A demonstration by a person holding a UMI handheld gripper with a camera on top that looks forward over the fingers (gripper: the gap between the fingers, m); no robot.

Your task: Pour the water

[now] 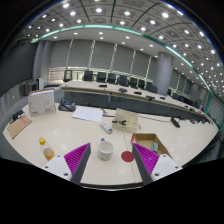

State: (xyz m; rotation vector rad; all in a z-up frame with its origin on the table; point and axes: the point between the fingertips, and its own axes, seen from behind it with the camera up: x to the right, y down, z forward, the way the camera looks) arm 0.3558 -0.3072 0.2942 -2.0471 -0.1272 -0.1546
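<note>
Nothing poured yet, by the look of it. Jaws apart and empty, magenta pads showing on both fingers [77, 157], gripper [111, 160] hovering above the near edge of the desk [60, 130], touching nothing.

Scanning from the left: one brown flat item [20, 125], maybe cardboard, lying far out on the desk. Behind it, one white boxy device [42, 102], likely a printer or a carton, hard to say which. Nearer the fingers, one small orange-and-yellow bottle [46, 152], just left of the left finger, possibly two small things together; too small to settle. Further back, one sheet of white paper [88, 113].

Centre now: one white cup [105, 150], sitting on the desk just ahead of the fingers, between their lines but not reached. Likely the vessel to receive or give the water; contents not visible. Beside it to the right, one dark red round coaster or lid [127, 156]. Beyond, one tan cardboard box [145, 142], open-topped. Behind that, one pale bottle or jug [126, 121], perhaps the water source, well apart from the cup.

Far back, a row of dark office chairs [110, 77] along a long conference table, roughly six or seven, count uncertain.

Left to do, judging from this: approach, grasp a vessel, lift, tilt, pour. All of it, really.
</note>
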